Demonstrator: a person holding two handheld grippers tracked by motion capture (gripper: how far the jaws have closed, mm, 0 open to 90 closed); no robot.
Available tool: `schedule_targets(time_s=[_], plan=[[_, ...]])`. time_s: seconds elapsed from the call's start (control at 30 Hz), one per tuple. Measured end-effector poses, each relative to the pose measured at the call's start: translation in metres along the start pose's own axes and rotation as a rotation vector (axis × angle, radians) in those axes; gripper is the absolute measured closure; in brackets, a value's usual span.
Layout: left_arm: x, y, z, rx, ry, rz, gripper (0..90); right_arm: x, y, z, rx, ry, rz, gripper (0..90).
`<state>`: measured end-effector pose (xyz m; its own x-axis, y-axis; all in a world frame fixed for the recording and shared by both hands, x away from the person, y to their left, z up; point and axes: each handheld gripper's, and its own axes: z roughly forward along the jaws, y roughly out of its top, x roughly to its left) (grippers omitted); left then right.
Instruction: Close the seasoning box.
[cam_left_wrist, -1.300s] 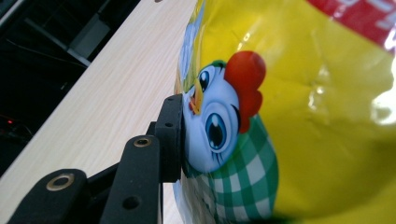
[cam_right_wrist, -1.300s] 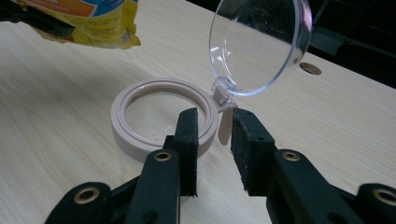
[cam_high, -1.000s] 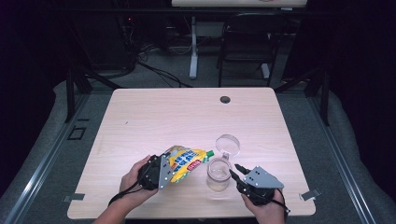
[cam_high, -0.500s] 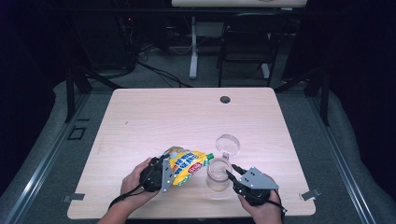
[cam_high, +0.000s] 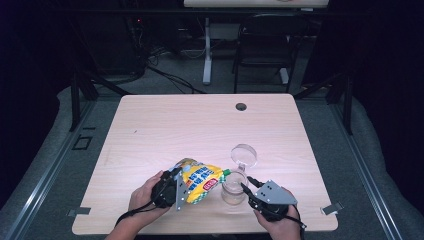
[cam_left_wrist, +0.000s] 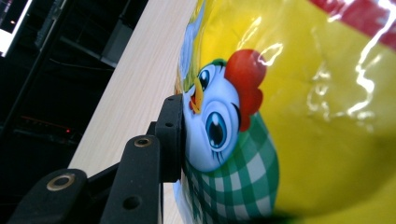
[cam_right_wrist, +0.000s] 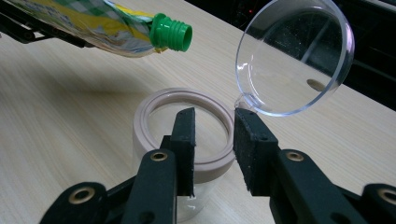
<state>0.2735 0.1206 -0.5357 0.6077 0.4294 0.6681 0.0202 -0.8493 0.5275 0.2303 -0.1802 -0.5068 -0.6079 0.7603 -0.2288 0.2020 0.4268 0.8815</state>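
Two grippers, one pouch (cam_high: 199, 182), one jar (cam_high: 234, 187).
My left gripper (cam_high: 175, 189) clamps the pouch above the jar; my right gripper (cam_right_wrist: 212, 128), just easing apart, straddles the rim loosely.

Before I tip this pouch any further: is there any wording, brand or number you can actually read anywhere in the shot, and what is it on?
Yellow plastic spouted pouch: blue and red label patches, print too blurred to read in the high view.
Same pouch, left gripper view: a cartoon chicken picture, no legible words.
Clear jar with the beige rim: no text visible.
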Motion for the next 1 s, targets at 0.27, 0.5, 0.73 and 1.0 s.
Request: schedule_targets(time_s=[0.27, 0.5, 0.73, 1.0], plan=[[0.001, -0.002, -0.001, 0.003, 0.021, 0.012, 63.0, 0.001, 0.0, 0.0, -0.004, -0.001, -0.006, 69.0], [0.002, -0.001, -0.002, 0.006, 0.034, 0.033, 63.0, 0.002, 0.001, 0.0, -0.004, 0.007, -0.014, 68.1], [0.001, 0.001, -0.003, 0.012, 0.061, 0.065, 63.0, 0.006, 0.002, 0.003, 0.003, 0.004, -0.046, 67.0], [-0.003, 0.005, -0.003, 0.026, 0.088, 0.131, 63.0, 0.011, 0.005, 0.008, 0.004, 0.009, -0.072, 66.4]])
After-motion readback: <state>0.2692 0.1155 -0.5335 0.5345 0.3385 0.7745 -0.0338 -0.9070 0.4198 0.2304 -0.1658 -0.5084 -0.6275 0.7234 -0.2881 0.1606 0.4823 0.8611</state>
